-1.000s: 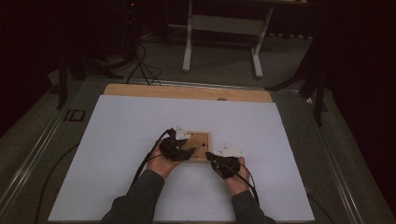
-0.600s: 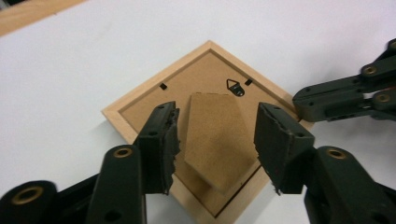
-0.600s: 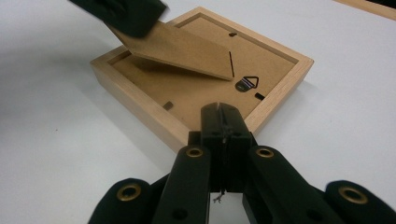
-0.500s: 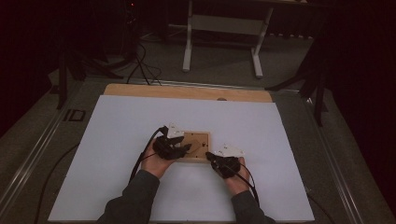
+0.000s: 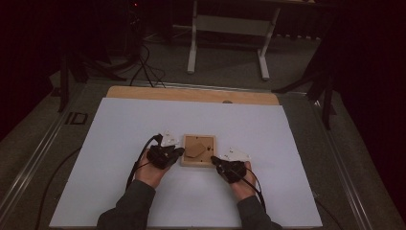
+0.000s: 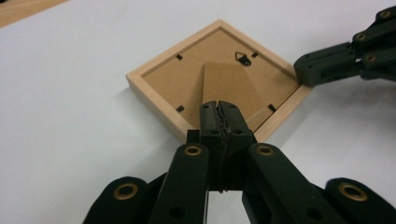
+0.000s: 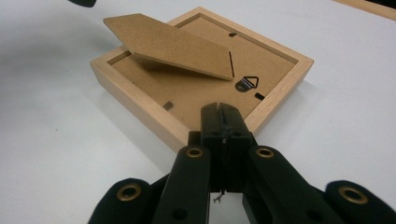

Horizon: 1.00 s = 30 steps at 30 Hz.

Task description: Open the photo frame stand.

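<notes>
A light wooden picture frame lies face down on the white sheet, its brown stand flap lifted off the backing. My left gripper is at the frame's left edge; its jaws have just been closing and meet with nothing between them. The left gripper view shows those tips over the frame's rim, with the right gripper at the far corner. My right gripper is shut and empty at the frame's near right corner. In the right gripper view its tips rest beside the metal hanger, under the raised flap.
The white sheet covers most of the table, and a wooden strip runs along its far edge. Beyond the table stand a white metal stand and dark cables on the floor.
My left hand has drawn back from over the frame to its left edge, uncovering the backing and the flap. The right hand has stayed where it was.
</notes>
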Each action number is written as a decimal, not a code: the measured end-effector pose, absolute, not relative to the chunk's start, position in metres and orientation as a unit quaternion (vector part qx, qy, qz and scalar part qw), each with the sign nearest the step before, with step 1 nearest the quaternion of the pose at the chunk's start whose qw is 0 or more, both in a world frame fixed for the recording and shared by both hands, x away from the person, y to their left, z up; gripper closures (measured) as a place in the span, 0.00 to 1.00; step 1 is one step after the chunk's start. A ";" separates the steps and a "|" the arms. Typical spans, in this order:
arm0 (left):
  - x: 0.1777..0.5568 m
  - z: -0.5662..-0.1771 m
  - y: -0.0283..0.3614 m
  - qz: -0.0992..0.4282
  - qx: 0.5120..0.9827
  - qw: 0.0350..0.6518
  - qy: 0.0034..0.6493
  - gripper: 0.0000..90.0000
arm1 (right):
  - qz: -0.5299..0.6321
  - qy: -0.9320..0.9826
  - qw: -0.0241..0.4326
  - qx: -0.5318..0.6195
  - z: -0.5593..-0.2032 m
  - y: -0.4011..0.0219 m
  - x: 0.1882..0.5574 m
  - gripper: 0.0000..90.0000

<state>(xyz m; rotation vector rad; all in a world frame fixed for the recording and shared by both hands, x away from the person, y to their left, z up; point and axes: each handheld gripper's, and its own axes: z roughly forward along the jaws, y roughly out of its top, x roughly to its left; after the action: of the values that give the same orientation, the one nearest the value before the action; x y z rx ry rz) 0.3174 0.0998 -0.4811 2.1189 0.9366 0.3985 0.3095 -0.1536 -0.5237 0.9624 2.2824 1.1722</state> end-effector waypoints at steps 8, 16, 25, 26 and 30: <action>0.316 -0.491 0.100 0.152 0.839 0.369 0.370 0.99 | 0.419 0.816 0.200 0.344 -0.524 -0.154 0.309 1.00; 0.317 -0.501 0.091 0.147 0.849 0.353 0.364 0.99 | 0.419 0.816 0.200 0.343 -0.524 -0.154 0.309 1.00; 0.320 -0.495 0.089 0.139 0.840 0.373 0.370 0.99 | 0.420 0.816 0.199 0.344 -0.524 -0.154 0.309 1.00; 0.321 -0.492 0.088 0.140 0.837 0.377 0.371 0.99 | 0.420 0.816 0.199 0.344 -0.524 -0.154 0.309 1.00; 0.325 -0.484 0.084 0.146 0.838 0.378 0.366 0.99 | 0.420 0.816 0.200 0.344 -0.524 -0.154 0.309 1.00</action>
<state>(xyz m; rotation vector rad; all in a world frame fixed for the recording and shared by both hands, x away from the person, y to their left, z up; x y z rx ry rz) 0.3245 0.0841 -0.4844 2.1407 0.9354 0.3729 0.3094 -0.1538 -0.5239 0.9612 2.2811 1.1742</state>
